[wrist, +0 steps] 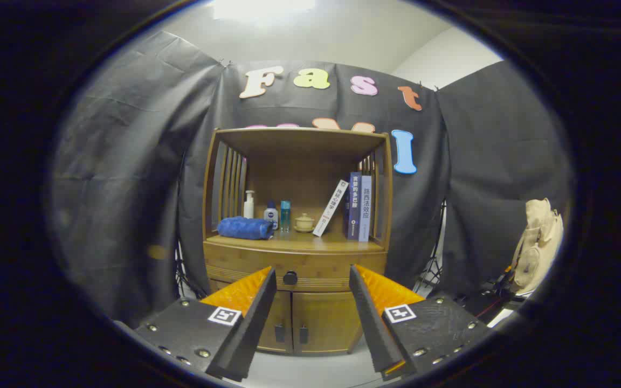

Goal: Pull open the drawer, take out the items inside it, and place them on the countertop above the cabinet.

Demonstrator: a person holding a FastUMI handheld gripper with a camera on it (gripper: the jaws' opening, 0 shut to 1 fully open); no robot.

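Drawer [294,268] shut, its knob [290,278] beyond the spread fingers [367,302]

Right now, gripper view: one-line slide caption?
Open gripper faces the closed drawer's black knob on a wooden cabinet; blue towel and books sit on its countertop.

Camera rode on gripper [312,272], looked forward along both fingers [251,312] toward cabinet [295,302] front; fingers spread wide, nothing between. Stood well back, level with drawer [295,268]; knob [290,278] beyond finger gap, countertop [294,242] and shelf higher, booth cloth [127,172] either side
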